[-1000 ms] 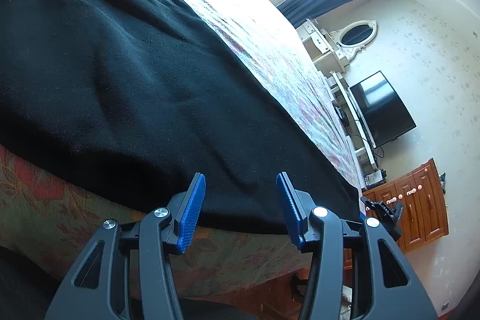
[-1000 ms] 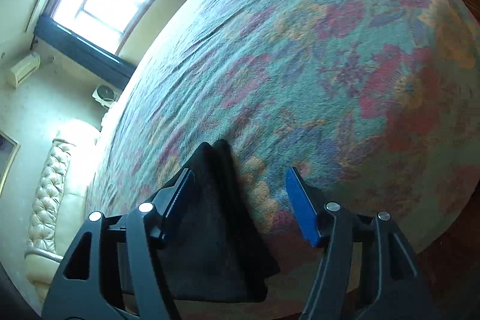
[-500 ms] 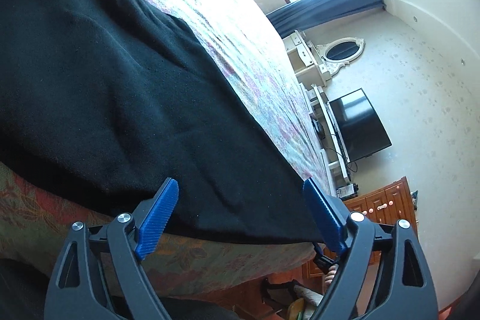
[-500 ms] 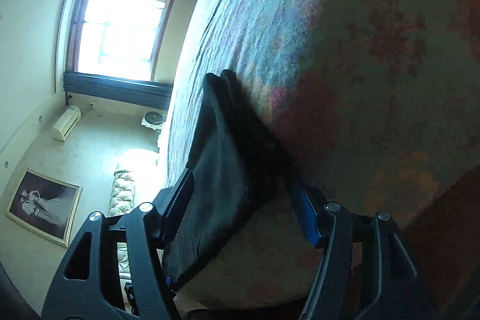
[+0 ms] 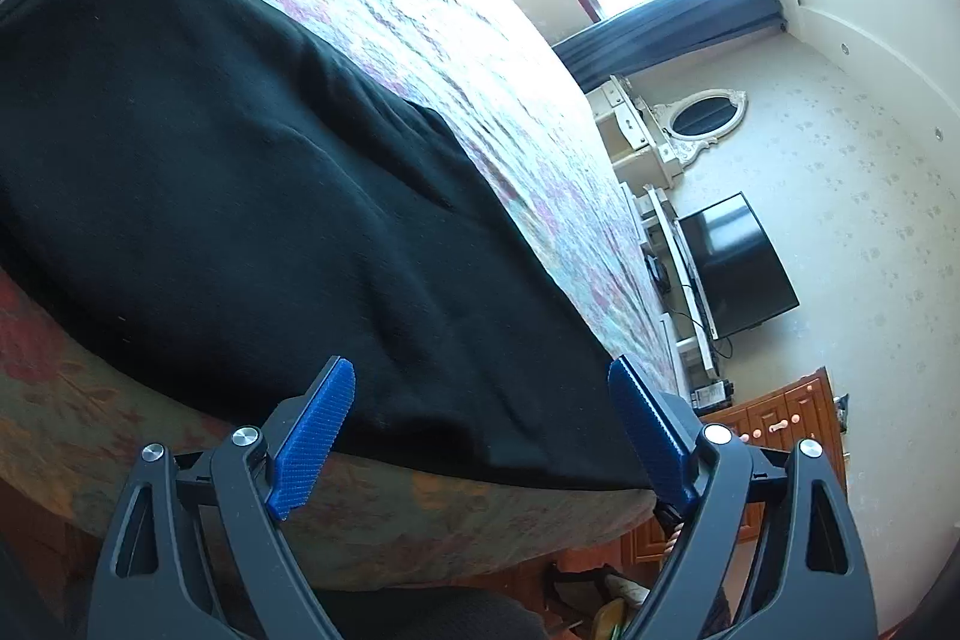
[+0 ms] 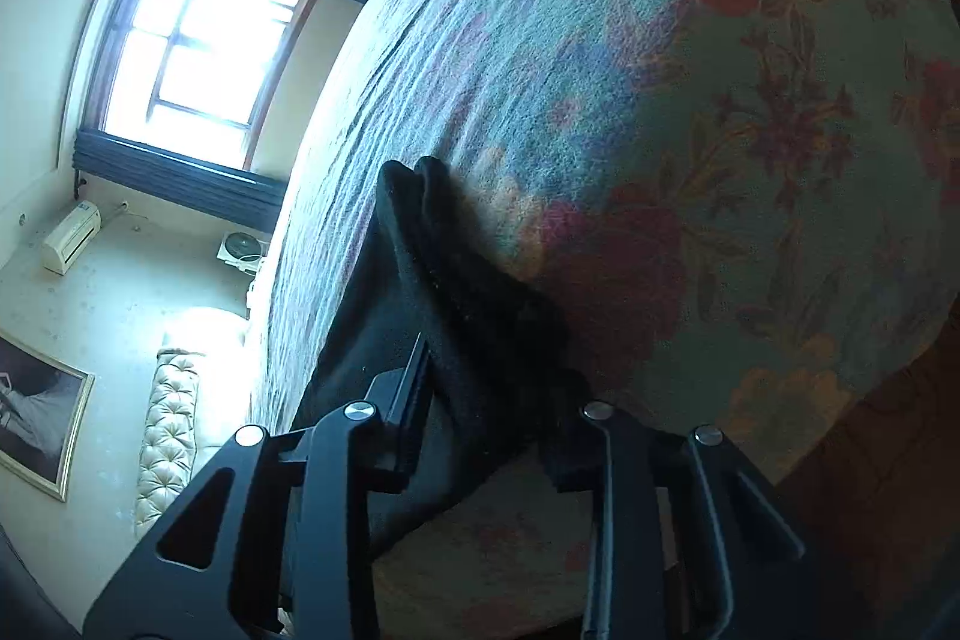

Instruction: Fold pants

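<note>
Right wrist view: the right gripper is closing on the black pants, bunched between its jaws at the near bed edge, so all layers should be caught, while the left gripper is held wide open and empty.

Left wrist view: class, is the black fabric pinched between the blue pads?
No. The left gripper is open, pads clear of the pants.

Both cameras ride on the grippers, looking forward and downward along the fingers, close over the bed. The left wrist view faces the black pants, television at right. The right wrist view faces the window at upper left. Both share bed and pants.
</note>
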Available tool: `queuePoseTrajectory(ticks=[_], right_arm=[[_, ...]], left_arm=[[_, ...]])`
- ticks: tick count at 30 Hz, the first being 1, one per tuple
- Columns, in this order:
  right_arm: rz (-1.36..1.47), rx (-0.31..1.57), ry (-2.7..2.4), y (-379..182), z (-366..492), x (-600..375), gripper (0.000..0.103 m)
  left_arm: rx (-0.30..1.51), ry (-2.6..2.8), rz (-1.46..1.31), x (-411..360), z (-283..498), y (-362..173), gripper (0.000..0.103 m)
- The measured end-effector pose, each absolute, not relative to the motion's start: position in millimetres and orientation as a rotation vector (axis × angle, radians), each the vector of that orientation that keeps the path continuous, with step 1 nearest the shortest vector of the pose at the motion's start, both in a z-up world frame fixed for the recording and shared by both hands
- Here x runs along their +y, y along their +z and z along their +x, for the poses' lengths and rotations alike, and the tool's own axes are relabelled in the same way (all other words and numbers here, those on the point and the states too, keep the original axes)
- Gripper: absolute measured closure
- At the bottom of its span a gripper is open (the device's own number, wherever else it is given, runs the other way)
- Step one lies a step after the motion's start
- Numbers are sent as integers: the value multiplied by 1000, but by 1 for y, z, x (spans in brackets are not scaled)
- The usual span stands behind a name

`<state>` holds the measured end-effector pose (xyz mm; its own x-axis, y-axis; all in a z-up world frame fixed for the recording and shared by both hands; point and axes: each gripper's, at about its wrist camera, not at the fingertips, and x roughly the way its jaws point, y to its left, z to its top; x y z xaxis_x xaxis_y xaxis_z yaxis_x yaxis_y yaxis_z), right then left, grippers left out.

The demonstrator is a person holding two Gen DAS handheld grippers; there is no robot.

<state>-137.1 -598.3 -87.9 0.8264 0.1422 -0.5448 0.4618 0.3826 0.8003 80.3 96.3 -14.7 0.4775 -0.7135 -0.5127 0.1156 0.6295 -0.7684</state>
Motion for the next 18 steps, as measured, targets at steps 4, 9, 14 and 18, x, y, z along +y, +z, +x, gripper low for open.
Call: queuePoseTrajectory(ticks=[4, 9, 14, 18], right_arm=[[1149, 561, -224, -64, -133, -596, 84], [1110, 504, -202, -22, -112, -578, 90], [1030, 491, -178, 18, -87, -549, 90], [959, 483, -136, 47, -70, -521, 90]], left_arm=[[957, -500, -680, 121, 81, -15, 18], [990, -457, -711, 154, 83, -24, 18], [997, -437, -703, 168, 84, -25, 18], [1044, -395, -779, 180, 82, -41, 18]])
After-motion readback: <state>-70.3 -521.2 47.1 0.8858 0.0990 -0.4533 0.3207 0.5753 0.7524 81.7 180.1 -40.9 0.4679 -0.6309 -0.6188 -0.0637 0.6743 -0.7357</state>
